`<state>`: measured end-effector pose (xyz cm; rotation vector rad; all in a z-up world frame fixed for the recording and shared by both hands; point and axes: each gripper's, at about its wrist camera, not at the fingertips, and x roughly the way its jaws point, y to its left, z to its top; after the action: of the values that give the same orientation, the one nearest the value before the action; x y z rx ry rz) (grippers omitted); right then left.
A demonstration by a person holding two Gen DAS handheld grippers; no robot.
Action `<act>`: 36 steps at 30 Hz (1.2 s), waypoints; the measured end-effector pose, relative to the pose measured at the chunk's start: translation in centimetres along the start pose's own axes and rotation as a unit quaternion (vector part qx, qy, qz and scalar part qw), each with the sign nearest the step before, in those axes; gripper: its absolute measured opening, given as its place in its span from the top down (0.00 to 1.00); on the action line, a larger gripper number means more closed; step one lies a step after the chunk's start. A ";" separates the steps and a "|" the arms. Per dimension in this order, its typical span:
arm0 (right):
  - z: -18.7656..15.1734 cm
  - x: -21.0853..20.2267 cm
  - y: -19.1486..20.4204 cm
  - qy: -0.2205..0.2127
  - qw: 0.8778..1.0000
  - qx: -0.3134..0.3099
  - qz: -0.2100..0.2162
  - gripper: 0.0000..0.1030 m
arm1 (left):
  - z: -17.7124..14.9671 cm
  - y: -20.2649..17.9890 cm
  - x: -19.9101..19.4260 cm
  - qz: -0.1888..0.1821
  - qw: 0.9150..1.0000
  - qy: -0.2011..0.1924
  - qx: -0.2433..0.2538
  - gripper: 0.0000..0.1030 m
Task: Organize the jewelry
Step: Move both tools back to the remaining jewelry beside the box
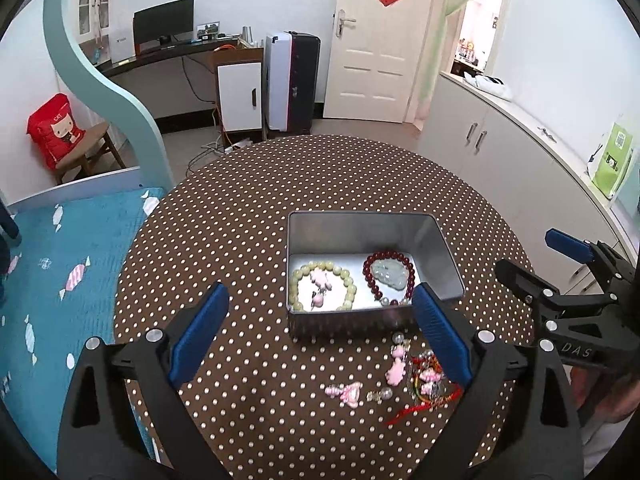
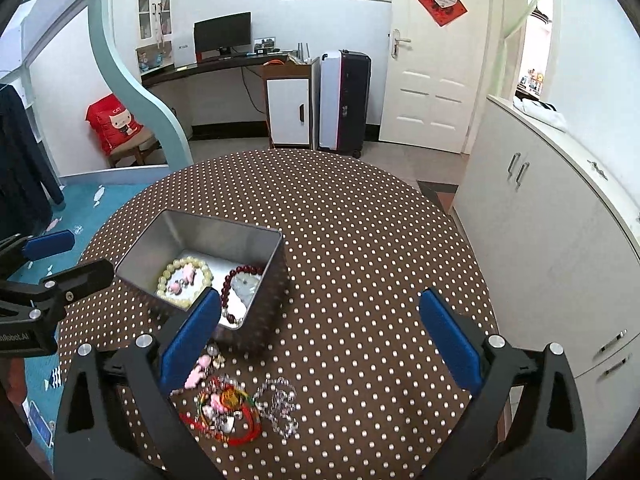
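An open metal tin stands on the round polka-dot table. Inside lie a pale yellow bead bracelet ringing pink charms, and a dark red bead bracelet around a pale jade pendant. In front of the tin lie loose pink charms, a red and green cord piece and a clear bead string. My left gripper hangs open above the tin's near side, holding nothing. My right gripper is open over bare cloth right of the tin.
A bed with a blue candy-print cover borders the table on the left. White cabinets run along the right. Beyond the table are a desk with a monitor, a suitcase and a white door.
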<state>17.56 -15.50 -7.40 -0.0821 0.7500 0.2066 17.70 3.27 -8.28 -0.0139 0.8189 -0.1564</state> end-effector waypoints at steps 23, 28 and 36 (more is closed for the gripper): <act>-6.2 1.5 -3.6 0.070 0.996 0.049 -0.017 0.07 | -7.3 -0.9 3.9 -0.018 0.997 0.074 0.025 0.09; -7.2 1.5 -4.4 0.074 0.996 0.058 -0.014 0.07 | -8.1 -1.6 5.1 -0.019 0.995 0.087 0.040 0.32; -6.9 1.9 -4.1 0.076 0.996 0.052 -0.007 0.07 | -8.2 -0.8 5.4 -0.035 0.995 0.093 0.025 0.71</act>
<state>15.23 -20.24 -13.71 -0.0037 0.9101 0.1495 15.24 2.14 -17.81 0.0201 1.0005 -0.2474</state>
